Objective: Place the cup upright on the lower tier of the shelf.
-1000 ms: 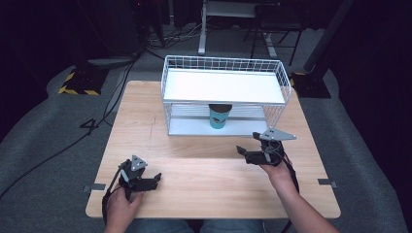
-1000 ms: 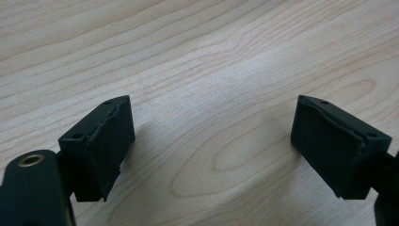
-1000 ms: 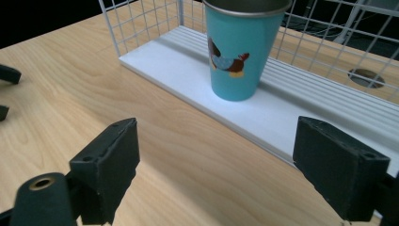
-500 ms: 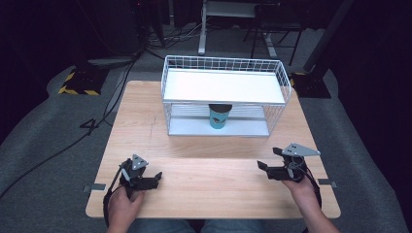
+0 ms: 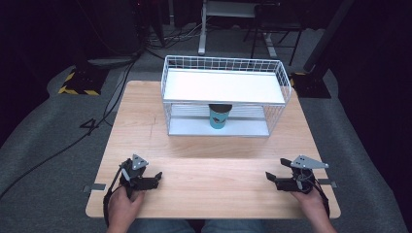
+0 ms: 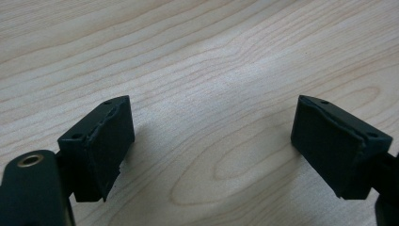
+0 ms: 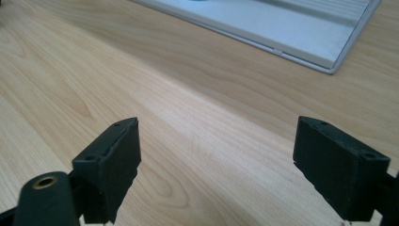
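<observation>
While the high view is looking down on the wooden table point(image 5: 204, 145), a teal cup point(image 5: 218, 117) is standing upright on the lower shelf of the white wire rack point(image 5: 223, 87) at the far side, well apart from both tools. The left gripper point(image 5: 156, 177) and the right gripper point(image 5: 270, 177) are lying near the front edge, each in a hand, jaws spread and empty. Seen in the left gripper view, the left gripper point(image 6: 209, 141) is gaping wide over bare wood. Seen in the right gripper view, the right gripper point(image 7: 216, 160) is likewise standing wide apart, with the rack's lower shelf point(image 7: 282, 28) lying ahead.
</observation>
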A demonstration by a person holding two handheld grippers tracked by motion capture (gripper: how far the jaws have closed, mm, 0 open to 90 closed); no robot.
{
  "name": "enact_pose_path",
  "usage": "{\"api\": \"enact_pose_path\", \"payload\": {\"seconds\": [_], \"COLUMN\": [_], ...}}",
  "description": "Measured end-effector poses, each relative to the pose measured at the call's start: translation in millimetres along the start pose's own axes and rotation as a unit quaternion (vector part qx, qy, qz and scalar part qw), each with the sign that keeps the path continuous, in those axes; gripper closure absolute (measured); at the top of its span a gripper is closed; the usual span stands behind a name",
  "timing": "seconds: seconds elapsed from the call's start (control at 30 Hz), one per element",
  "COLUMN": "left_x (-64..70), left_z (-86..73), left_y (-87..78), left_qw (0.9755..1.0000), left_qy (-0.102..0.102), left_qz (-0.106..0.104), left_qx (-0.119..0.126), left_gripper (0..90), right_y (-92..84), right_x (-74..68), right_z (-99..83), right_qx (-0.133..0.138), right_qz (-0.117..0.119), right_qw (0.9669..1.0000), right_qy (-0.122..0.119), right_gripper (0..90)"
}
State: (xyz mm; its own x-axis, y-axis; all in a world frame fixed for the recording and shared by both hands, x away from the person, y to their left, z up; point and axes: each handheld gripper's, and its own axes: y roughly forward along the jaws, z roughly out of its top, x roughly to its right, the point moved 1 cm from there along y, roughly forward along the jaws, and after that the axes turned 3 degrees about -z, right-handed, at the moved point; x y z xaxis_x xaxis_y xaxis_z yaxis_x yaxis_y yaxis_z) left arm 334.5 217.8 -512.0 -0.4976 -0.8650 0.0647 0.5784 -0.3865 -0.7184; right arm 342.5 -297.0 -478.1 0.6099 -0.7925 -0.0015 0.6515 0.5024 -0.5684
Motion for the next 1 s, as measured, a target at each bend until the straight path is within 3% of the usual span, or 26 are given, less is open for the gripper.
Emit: {"api": "enact_pose_path", "payload": {"seconds": [0.03,0.13,0.23,0.43,0.57,0.67,0.7,0.77,0.87,1.0], "left_x": [0.0,0.0,-0.2,0.2,0.1,-0.3,-0.4,-0.4,-0.2,-0.4], "left_z": [0.0,0.0,0.3,0.7,0.9,1.1,1.2,1.2,1.1,1.2], "left_y": [0.0,0.0,-0.2,0.5,0.6,0.7,0.8,0.8,0.8,0.8], "left_qw": [1.0000,1.0000,1.0000,1.0000,1.0000,1.0000,1.0000,1.0000,1.0000,1.0000], "left_qy": [0.000,0.000,0.001,-0.003,-0.002,0.001,0.001,0.001,0.000,0.001], "left_qz": [0.000,0.000,-0.001,0.001,0.000,-0.001,0.000,0.000,-0.001,0.000], "left_qx": [0.000,0.000,-0.002,0.000,0.000,-0.001,-0.001,-0.001,-0.001,-0.001], "left_gripper": [14.4,14.4,14.4,14.3,14.4,14.3,14.4,14.3,14.3,14.3], "right_y": [3.2,6.2,9.7,14.6,19.2,19.6,20.8,21.8,22.6,22.3], "right_x": [1.5,3.7,4.5,2.4,1.4,1.0,0.9,-0.5,-3.0,-2.9], "right_z": [-6.7,-12.9,-19.0,-23.9,-26.7,-26.4,-26.1,-25.6,-25.2,-25.4], "right_qx": [-0.004,-0.012,-0.029,-0.048,-0.062,-0.064,-0.069,-0.070,-0.072,-0.072], "right_qz": [0.003,0.003,-0.014,-0.024,-0.016,-0.018,-0.011,-0.016,-0.028,-0.028], "right_qw": [0.9999,0.9999,0.9994,0.9981,0.9973,0.9973,0.9974,0.9974,0.9970,0.9970], "right_qy": [-0.010,-0.007,-0.013,-0.028,-0.035,-0.033,-0.015,-0.010,-0.006,-0.007], "right_gripper": [16.0,16.0,16.0,16.0,15.7,15.7,15.0,14.3,13.4,13.3]}}
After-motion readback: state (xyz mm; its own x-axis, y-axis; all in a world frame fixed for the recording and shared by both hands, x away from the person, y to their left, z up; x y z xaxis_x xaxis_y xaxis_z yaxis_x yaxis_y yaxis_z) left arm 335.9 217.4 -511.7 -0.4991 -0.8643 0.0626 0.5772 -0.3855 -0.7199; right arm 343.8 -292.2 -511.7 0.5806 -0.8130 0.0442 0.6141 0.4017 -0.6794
